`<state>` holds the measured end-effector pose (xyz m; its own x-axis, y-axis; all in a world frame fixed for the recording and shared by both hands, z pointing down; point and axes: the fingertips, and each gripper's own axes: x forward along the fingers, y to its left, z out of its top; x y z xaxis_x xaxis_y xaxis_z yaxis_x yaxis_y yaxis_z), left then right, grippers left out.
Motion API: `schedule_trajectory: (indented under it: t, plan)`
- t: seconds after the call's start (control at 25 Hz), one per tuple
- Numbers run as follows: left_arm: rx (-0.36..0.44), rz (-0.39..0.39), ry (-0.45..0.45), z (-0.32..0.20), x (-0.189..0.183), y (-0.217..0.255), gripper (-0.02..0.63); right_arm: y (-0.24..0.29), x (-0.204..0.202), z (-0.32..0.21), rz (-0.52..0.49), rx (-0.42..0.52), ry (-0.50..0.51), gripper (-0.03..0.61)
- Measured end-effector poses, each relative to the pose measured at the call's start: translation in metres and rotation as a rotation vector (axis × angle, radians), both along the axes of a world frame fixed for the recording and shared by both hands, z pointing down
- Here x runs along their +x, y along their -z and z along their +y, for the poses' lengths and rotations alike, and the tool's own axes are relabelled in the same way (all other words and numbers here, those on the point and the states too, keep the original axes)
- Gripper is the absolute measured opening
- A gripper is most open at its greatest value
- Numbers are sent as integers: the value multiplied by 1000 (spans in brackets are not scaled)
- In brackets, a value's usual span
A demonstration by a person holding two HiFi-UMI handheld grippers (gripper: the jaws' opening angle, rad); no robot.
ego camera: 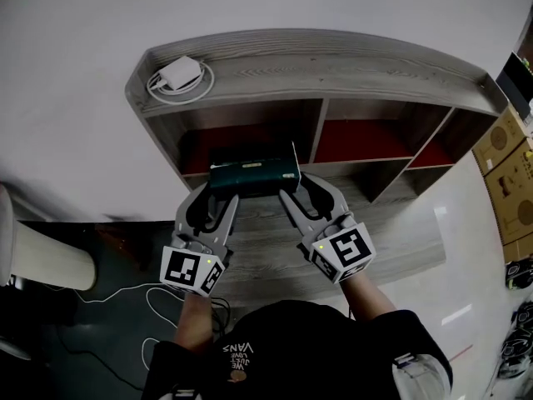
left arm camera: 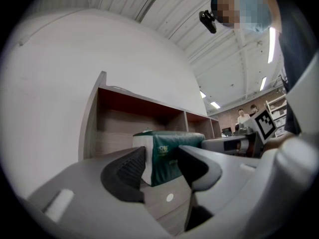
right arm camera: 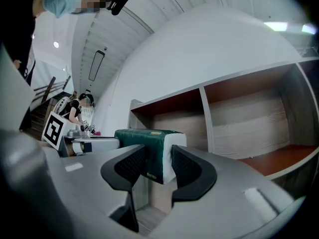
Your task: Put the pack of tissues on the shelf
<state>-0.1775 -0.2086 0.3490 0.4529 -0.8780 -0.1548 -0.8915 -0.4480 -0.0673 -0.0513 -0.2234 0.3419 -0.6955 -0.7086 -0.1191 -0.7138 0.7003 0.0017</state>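
White wall (ego camera: 83, 98) right across the far side, pale floor (ego camera: 475, 248) gleaming off to the right. Backed against that wall, big grey-wood shelf (ego camera: 333, 69) with a curved top board and dark red compartments split by upright panels. Near edge of the head view filled by a dark shirt (ego camera: 291, 348). Off to the left, pale rounded cylinder (ego camera: 42, 261); far right, stacked cardboard boxes (ego camera: 510, 173).

Now the action: left gripper (ego camera: 221, 195) and right gripper (ego camera: 300, 188) reaching in side by side, marker cubes toward the person, nothing blocking the way to the shelf mouth. Left jaws closed in on the left end of the pack of tissues (ego camera: 252, 172), white end panel against the outer pad, green face against the inner one. Right jaws pinching the opposite end, white side panel squeezed by the outer pad.

Pack itself dark green, lying lengthwise at the front of the left compartment, just left of an upright divider. Resting on the board or held just above it: cannot tell.

Up on the top board, left end, white charger (ego camera: 181, 73) ringed by its coiled cord, well apart from the pack. Down on the darker floor at near left, thin white cables (ego camera: 150, 307) trailing.

Writing: pale logo on the pack's green face, too small to read. Upside-down pale print on the shirt, "VANS" as the largest line, smaller lines unclear. Black-and-white square markers on both cubes.
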Motion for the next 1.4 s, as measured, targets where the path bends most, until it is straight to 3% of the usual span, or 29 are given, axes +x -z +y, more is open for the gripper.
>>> schedule_trajectory:
  t: [0.88,1.4]
  plan:
    - [-50,-5,11,-37,-16,-27,235,-26,-17,-34,65,-56,-21,167]
    - [-63,1,40,-51,-19,-31,235,-24,-20,-50,80,-15,-50,169]
